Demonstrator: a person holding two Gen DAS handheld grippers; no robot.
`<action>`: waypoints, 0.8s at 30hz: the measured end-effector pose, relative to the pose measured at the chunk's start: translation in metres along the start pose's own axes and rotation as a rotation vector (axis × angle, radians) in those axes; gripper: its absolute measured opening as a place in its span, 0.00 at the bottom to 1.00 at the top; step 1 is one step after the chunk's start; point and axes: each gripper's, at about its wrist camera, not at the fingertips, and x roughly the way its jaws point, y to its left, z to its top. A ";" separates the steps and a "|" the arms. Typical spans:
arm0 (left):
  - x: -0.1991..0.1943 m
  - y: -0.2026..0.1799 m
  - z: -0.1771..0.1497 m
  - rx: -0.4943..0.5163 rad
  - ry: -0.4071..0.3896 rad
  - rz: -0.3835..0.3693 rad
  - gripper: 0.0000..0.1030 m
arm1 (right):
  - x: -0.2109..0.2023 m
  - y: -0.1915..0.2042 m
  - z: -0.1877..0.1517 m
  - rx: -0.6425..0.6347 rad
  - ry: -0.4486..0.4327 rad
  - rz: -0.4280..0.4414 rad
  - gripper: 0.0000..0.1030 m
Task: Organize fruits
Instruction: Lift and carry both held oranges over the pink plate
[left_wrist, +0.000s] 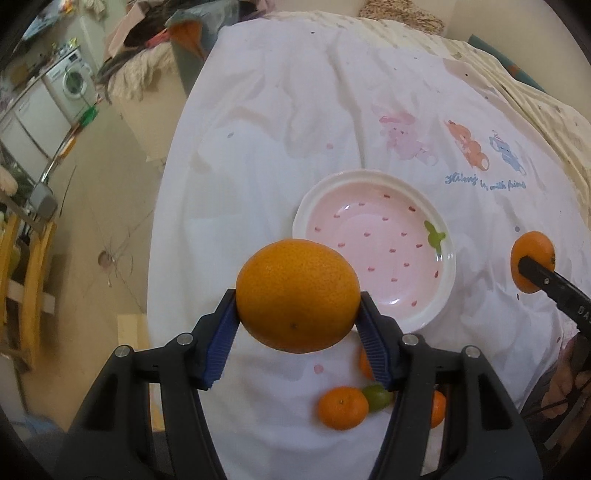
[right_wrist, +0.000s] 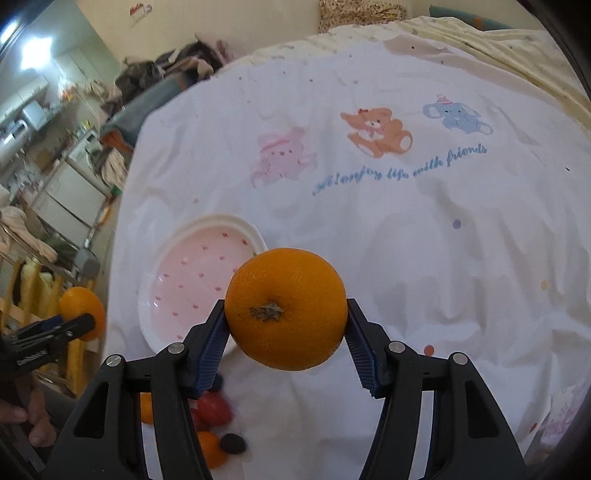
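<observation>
My left gripper is shut on a large orange, held above the white printed cloth just in front of the pink dotted plate. My right gripper is shut on a second orange, stem end facing the camera, to the right of the same plate. Each view shows the other gripper with its orange at the edge: the right one and the left one. Small fruits lie near me: a mandarin, a green fruit, red fruits and a dark one.
A white cloth with cartoon animals covers the surface. Its left edge drops to a beige floor. A wooden chair stands to the left. Clothes are piled at the far end. A person's hand shows at the lower left.
</observation>
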 end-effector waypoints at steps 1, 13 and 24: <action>0.001 -0.002 0.003 0.008 -0.002 0.000 0.57 | -0.001 -0.001 0.002 0.006 -0.006 0.009 0.61; 0.036 -0.040 0.043 0.208 0.031 0.005 0.57 | 0.017 -0.003 0.030 -0.007 0.013 0.068 0.61; 0.092 -0.053 0.055 0.246 0.125 -0.039 0.57 | 0.079 0.013 0.058 -0.041 0.115 0.192 0.61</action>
